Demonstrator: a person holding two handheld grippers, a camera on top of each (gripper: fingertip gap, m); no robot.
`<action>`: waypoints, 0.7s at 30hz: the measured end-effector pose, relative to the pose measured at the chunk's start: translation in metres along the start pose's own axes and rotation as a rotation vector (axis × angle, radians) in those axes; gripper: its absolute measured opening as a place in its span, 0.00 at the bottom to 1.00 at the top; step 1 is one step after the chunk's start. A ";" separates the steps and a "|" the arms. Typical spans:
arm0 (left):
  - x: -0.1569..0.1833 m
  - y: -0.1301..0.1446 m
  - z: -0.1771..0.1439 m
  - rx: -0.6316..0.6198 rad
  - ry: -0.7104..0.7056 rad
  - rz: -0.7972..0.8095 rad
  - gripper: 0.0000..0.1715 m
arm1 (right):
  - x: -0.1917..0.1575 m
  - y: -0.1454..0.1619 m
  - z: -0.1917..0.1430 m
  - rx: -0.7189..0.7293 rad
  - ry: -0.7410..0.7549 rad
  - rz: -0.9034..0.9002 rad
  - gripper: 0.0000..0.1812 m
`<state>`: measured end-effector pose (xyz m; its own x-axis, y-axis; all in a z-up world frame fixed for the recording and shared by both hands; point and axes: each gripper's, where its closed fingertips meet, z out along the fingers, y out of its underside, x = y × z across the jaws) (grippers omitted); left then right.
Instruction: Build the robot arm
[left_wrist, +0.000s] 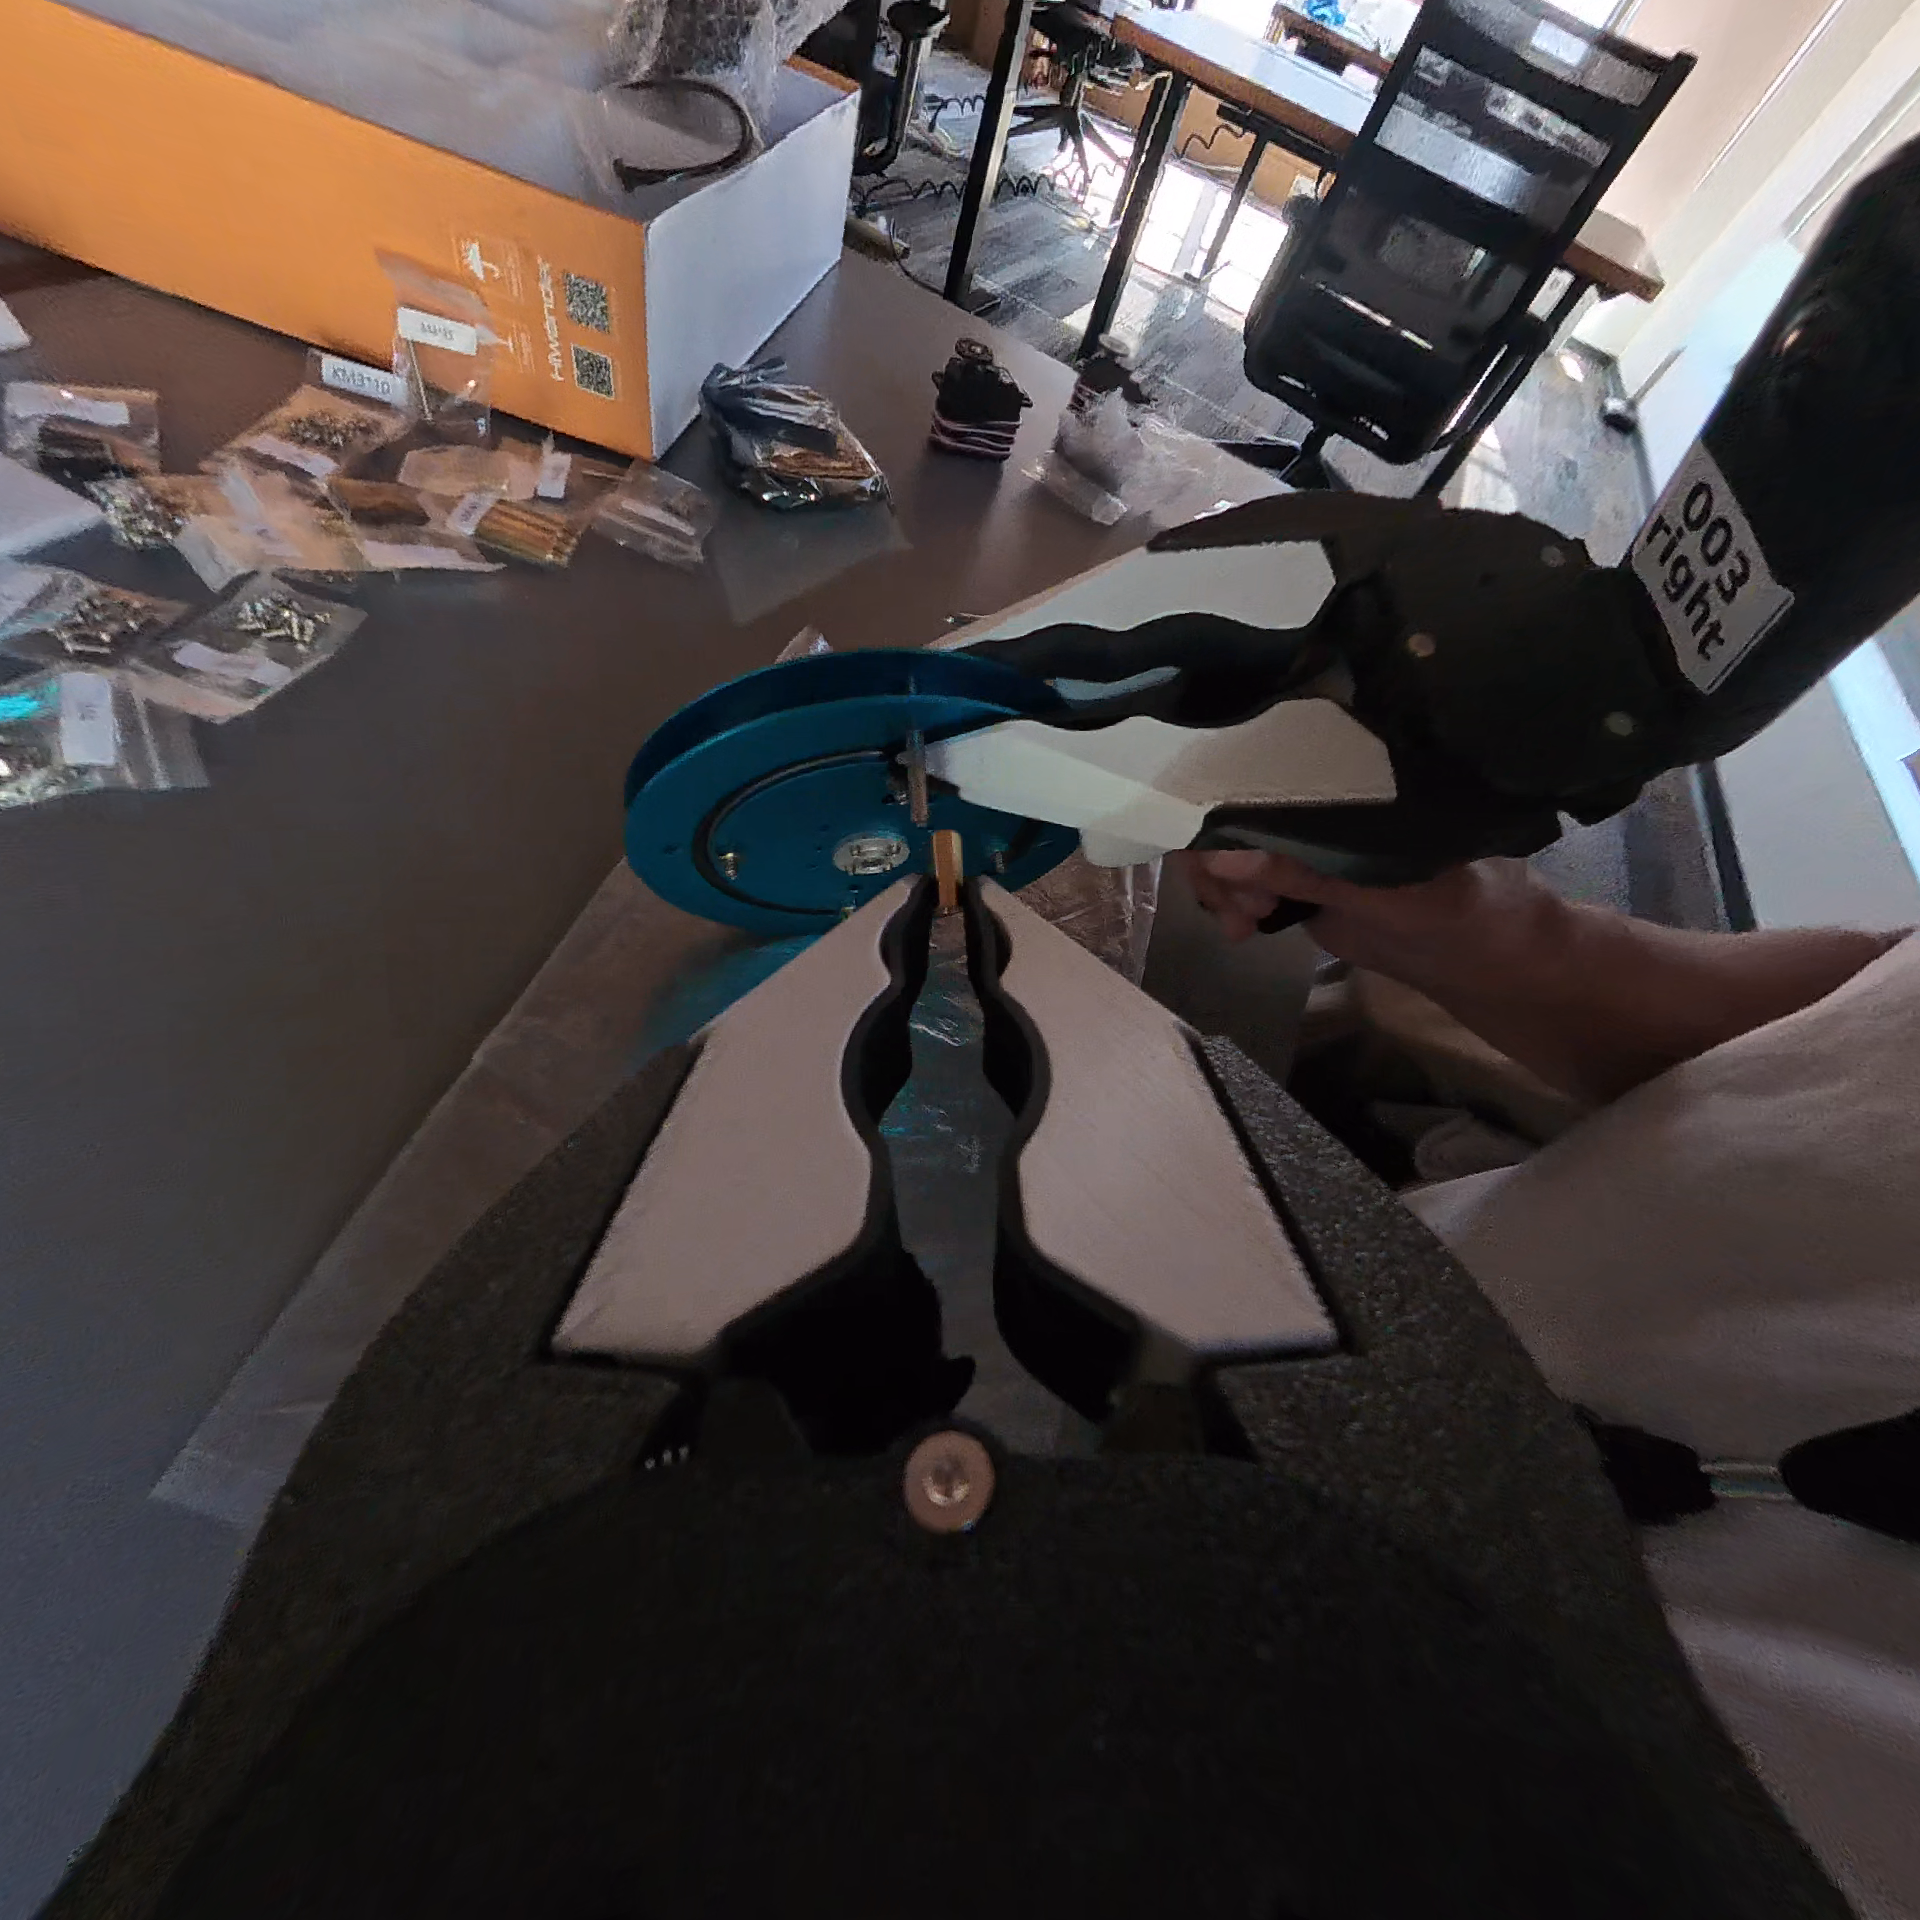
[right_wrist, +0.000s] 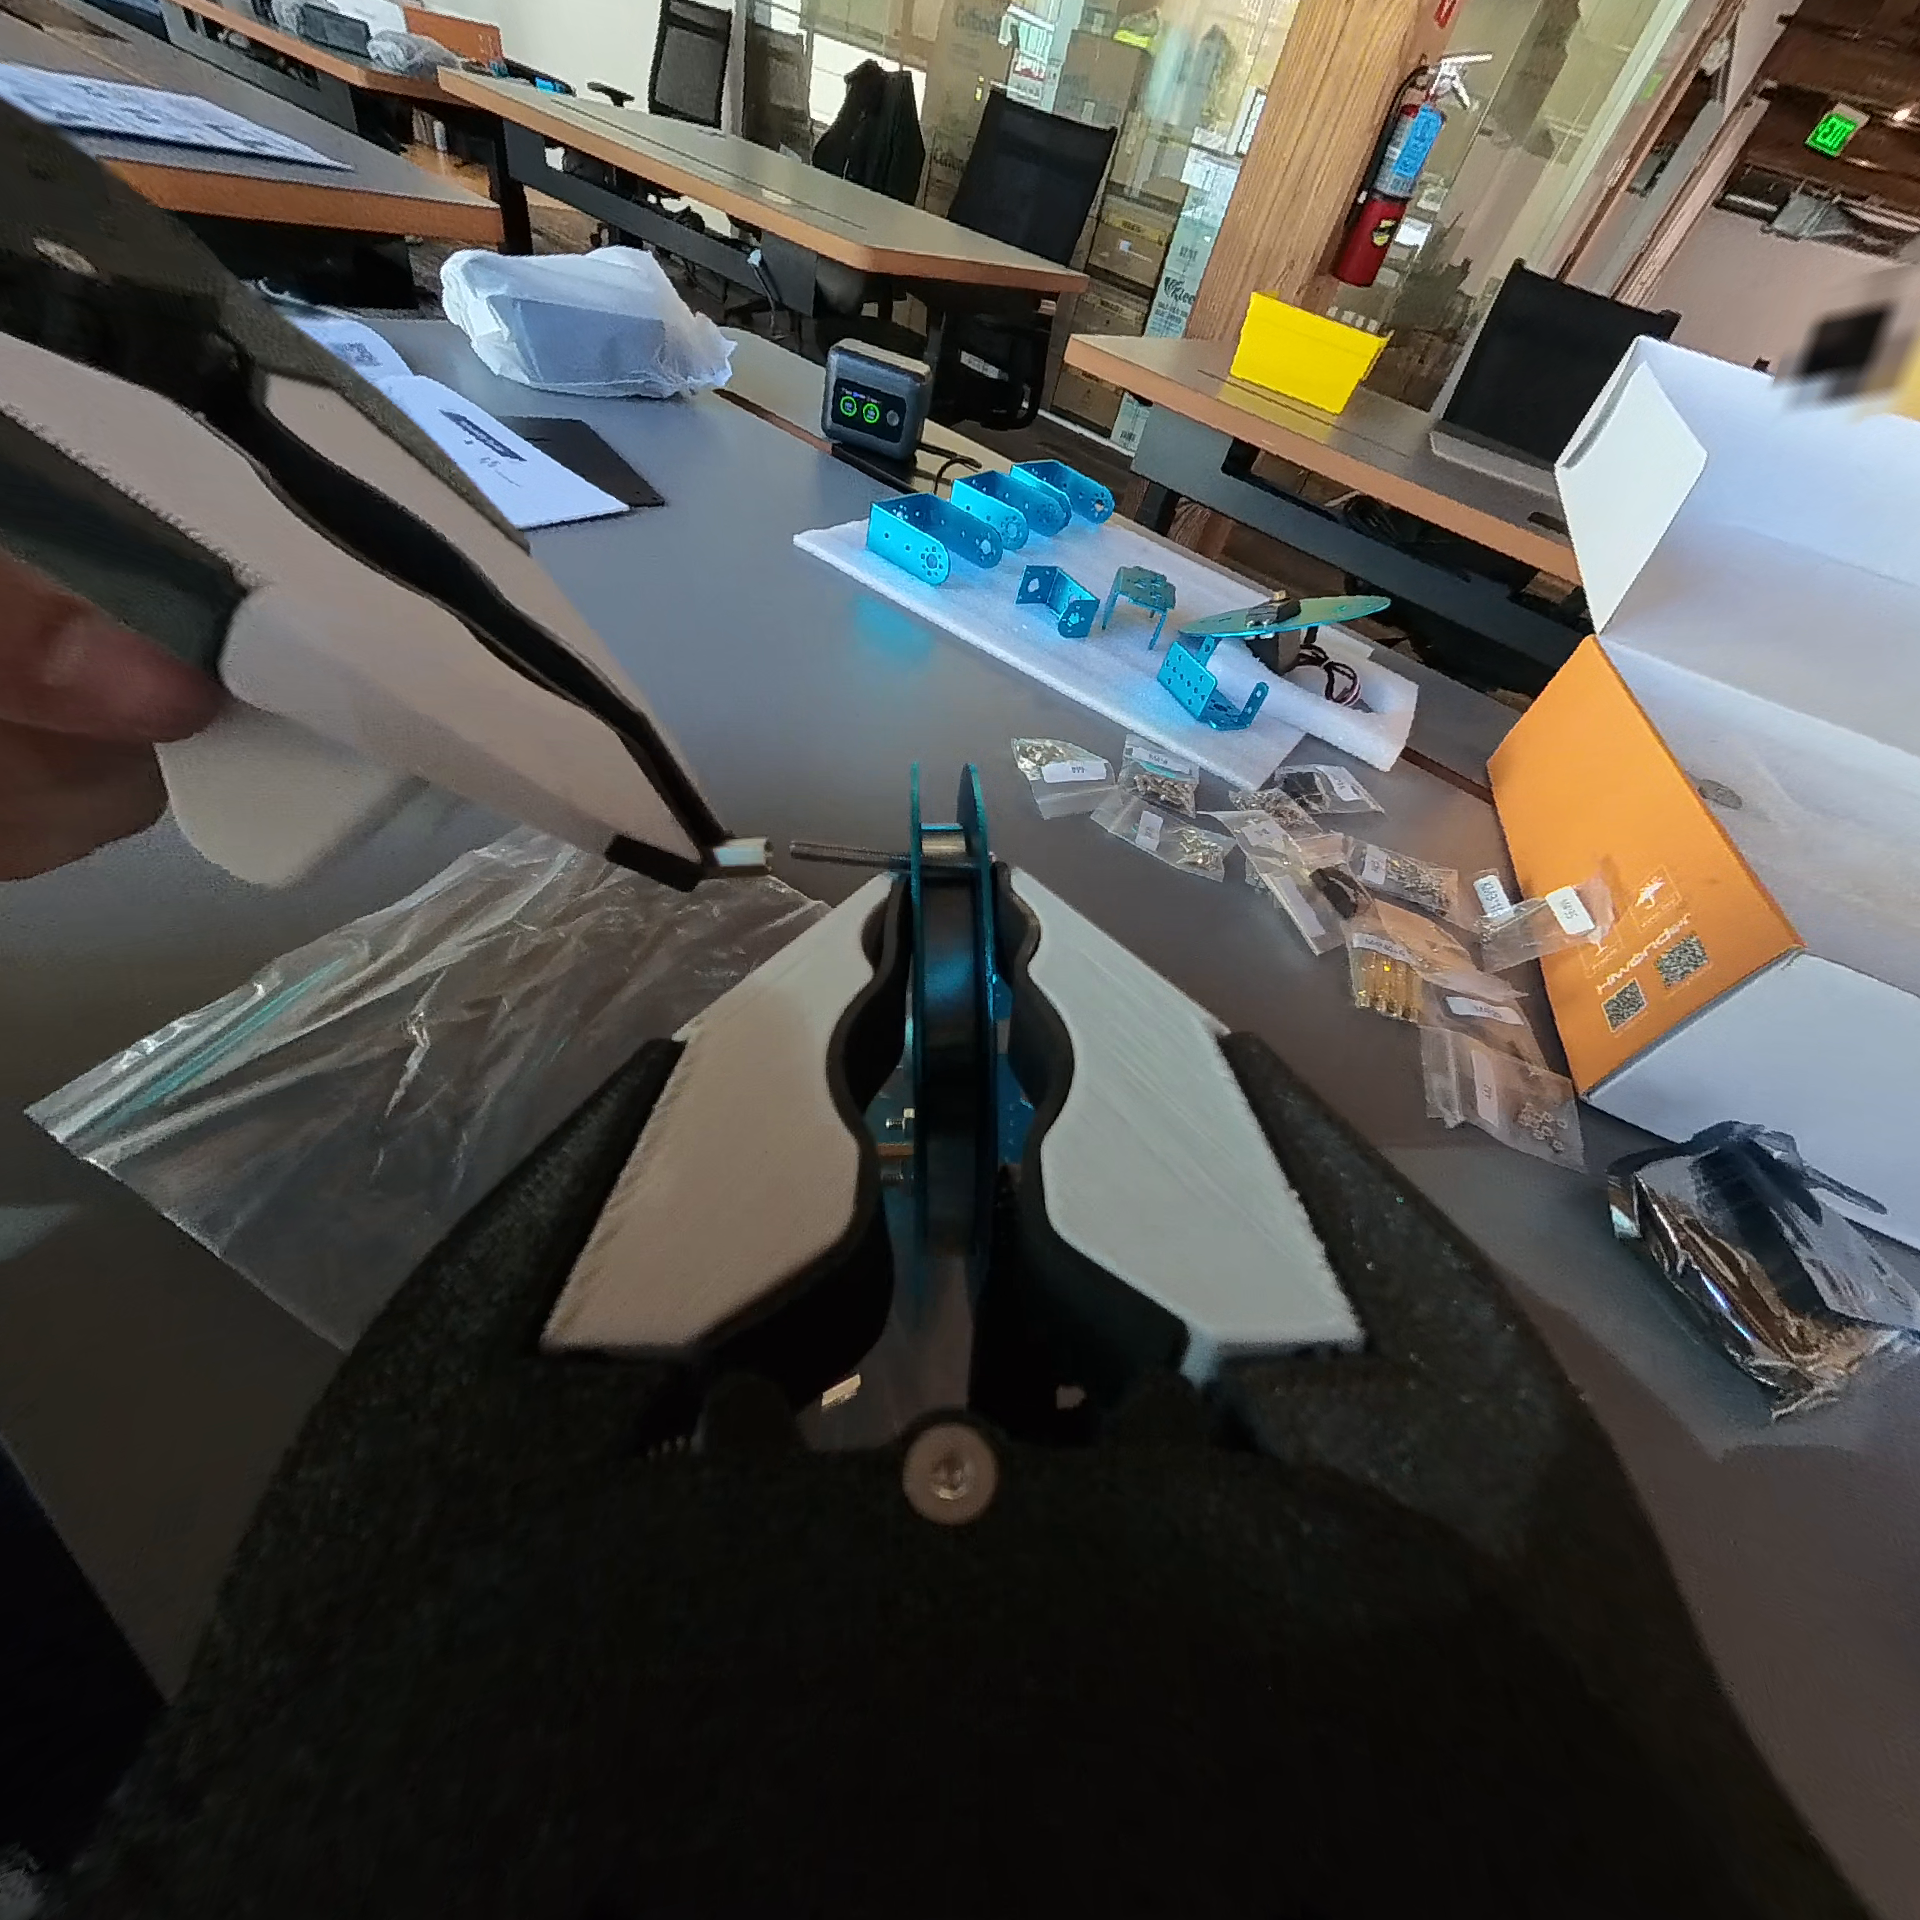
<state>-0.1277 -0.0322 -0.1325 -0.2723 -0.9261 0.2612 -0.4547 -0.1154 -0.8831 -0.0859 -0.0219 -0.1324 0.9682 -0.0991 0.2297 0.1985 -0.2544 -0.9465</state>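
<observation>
My right gripper (right_wrist: 948, 894) is shut on a blue round double-plate assembly (right_wrist: 948, 997), held on edge above the grey table; it also shows in the left wrist view (left_wrist: 800, 800), clamped by the right gripper (left_wrist: 997, 717). A thin screw (right_wrist: 847, 852) sticks out of the assembly to the left. My left gripper (left_wrist: 943, 899) is shut on a small brass standoff (left_wrist: 948, 868), its tip close to the plate's face. In the right wrist view the left gripper (right_wrist: 691, 857) holds the standoff (right_wrist: 743, 854) just short of the screw's end.
Several small bags of screws (right_wrist: 1299, 862) and an orange-and-white box (right_wrist: 1631, 883) lie to the right. A white foam sheet (right_wrist: 935, 603) carries blue brackets (right_wrist: 935, 540). A clear plastic bag (right_wrist: 416, 1029) lies under the grippers. A servo (left_wrist: 977, 405) stands farther back. My right fingertips sit around 5 centimeters from my left ones.
</observation>
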 end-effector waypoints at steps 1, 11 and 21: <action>0.000 0.000 0.001 -0.015 -0.011 0.020 0.03 | -0.001 0.000 0.000 -0.002 -0.001 -0.005 0.08; -0.006 -0.001 0.004 -0.079 -0.091 0.139 0.03 | -0.001 0.000 0.000 -0.007 -0.003 -0.011 0.08; -0.003 -0.002 0.000 -0.121 -0.013 0.054 0.03 | -0.003 0.000 -0.001 -0.006 0.001 -0.040 0.08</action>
<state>-0.1255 -0.0288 -0.1313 -0.2887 -0.9343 0.2090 -0.5392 -0.0217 -0.8419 -0.0885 -0.0228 -0.1327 0.9592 -0.0900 0.2679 0.2363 -0.2644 -0.9350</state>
